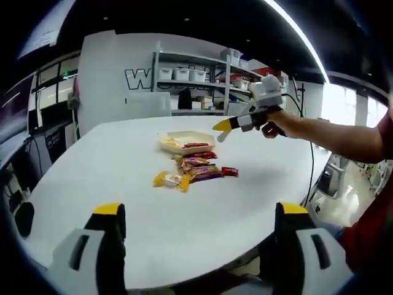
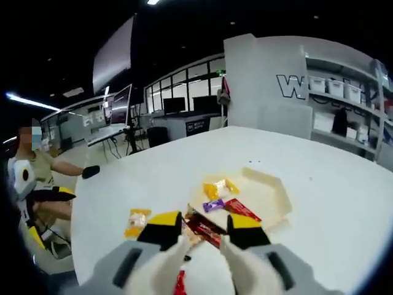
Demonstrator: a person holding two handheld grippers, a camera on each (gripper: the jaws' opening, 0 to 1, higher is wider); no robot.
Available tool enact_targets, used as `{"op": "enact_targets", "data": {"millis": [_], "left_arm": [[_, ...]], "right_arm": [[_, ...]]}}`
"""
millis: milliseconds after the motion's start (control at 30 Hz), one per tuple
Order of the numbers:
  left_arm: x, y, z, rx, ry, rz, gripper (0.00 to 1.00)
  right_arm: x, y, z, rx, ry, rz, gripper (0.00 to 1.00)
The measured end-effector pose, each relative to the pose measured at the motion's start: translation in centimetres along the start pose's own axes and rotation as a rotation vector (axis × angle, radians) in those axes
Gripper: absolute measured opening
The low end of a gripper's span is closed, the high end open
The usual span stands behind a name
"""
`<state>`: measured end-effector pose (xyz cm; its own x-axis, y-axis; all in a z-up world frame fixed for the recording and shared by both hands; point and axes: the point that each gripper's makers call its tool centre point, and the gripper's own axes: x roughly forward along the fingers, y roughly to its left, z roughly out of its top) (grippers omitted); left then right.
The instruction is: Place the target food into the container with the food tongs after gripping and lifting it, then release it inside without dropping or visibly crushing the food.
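A: Right hand-held gripper [image 2: 204,238]?
B: Jaws narrow, a small gap between the yellow tips, nothing held. It hangs over the near rim of the tray [image 2: 279,195], right above a dark red packet [image 2: 206,228]. In the left gripper view the same right hand-held gripper [image 1: 222,129] sits in a hand [image 1: 272,125], forearm stretched out level from the right, tips just beside the tray's [image 1: 187,142] right corner and above the table.

A: Left hand-held gripper [image 1: 199,222]?
B: Jaws wide apart, empty, low over the near table [image 1: 110,166] edge, well short of the tray.

A: Room to move?
B: Bare white table on all sides of the tray. Round table edge runs close under the left jaws. Far edge behind the tray, shelves [image 1: 196,77] beyond that.

A: Food count?
B: Right gripper view, inside the tray: three packets, yellow [image 2: 219,187], purple [image 2: 213,205], red [image 2: 241,209]. Outside its near rim: the dark red one, an orange packet [image 2: 137,222] further left, a red bit [image 2: 180,284] under the jaws. Left gripper view shows a loose pile [image 1: 195,171] in front of the tray; count there unclear.

A: Anyone else?
B: A seated person [image 2: 38,178] off the table's left side.
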<state>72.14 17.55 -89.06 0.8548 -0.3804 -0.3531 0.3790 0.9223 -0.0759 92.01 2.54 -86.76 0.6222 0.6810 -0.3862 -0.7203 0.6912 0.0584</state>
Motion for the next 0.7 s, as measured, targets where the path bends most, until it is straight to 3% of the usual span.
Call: {"op": "enact_targets", "data": {"millis": [700], "left_arm": [[0.4,-0.9,-0.4,0.017,0.015,-0.029,0.99]], "right_arm": [[-0.9,2.3,-3.6,0.056,0.017,0.037,0.24]]}}
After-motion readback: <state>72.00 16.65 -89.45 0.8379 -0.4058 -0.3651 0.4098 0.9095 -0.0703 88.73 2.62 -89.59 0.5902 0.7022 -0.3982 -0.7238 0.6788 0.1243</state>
